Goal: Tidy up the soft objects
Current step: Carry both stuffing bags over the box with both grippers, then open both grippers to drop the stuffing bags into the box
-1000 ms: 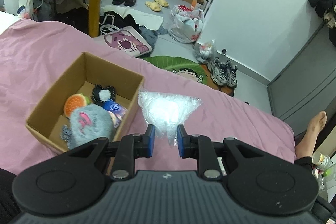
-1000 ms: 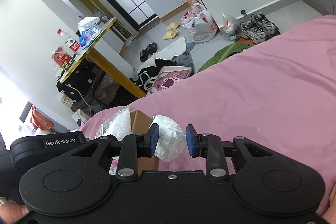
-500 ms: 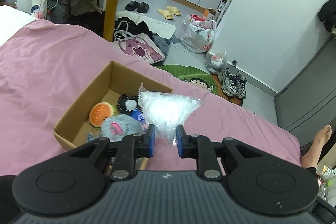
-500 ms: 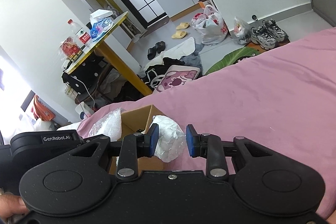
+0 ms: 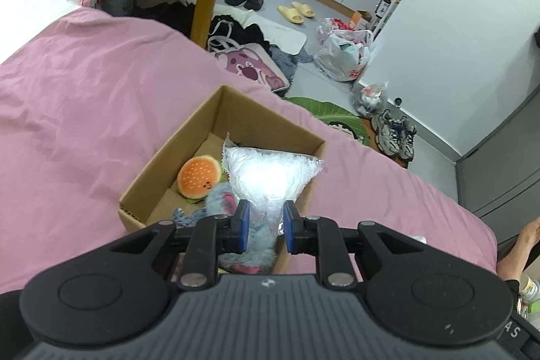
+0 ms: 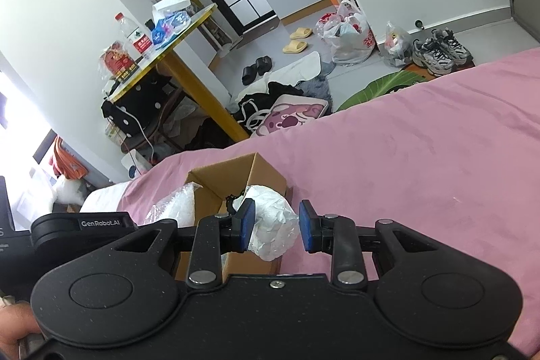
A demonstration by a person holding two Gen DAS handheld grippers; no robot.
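The left gripper (image 5: 266, 226) is closed on the lower end of a clear plastic bag (image 5: 270, 176), pinched between its blue pads, and the bag's wide upper part hangs over the open cardboard box (image 5: 219, 110) that sits on the pink bed (image 5: 84, 110). Inside the box lie a burger-shaped plush (image 5: 199, 176), a grey fluffy plush (image 5: 222, 201) partly under the bag, and a small bluish-grey item (image 5: 184, 216) near the front wall. The right gripper (image 6: 274, 225) grips a crumpled white plastic bag (image 6: 273, 221); its left pad presses the bag, while a slight gap shows at the right pad. In the right wrist view this bag hangs at the near corner of the box, and the clear bag shows at the box's left side. Beyond the bed, slippers (image 5: 297, 12), sneakers (image 5: 396, 134) and a full shopping bag (image 5: 344, 56) lie on the grey floor
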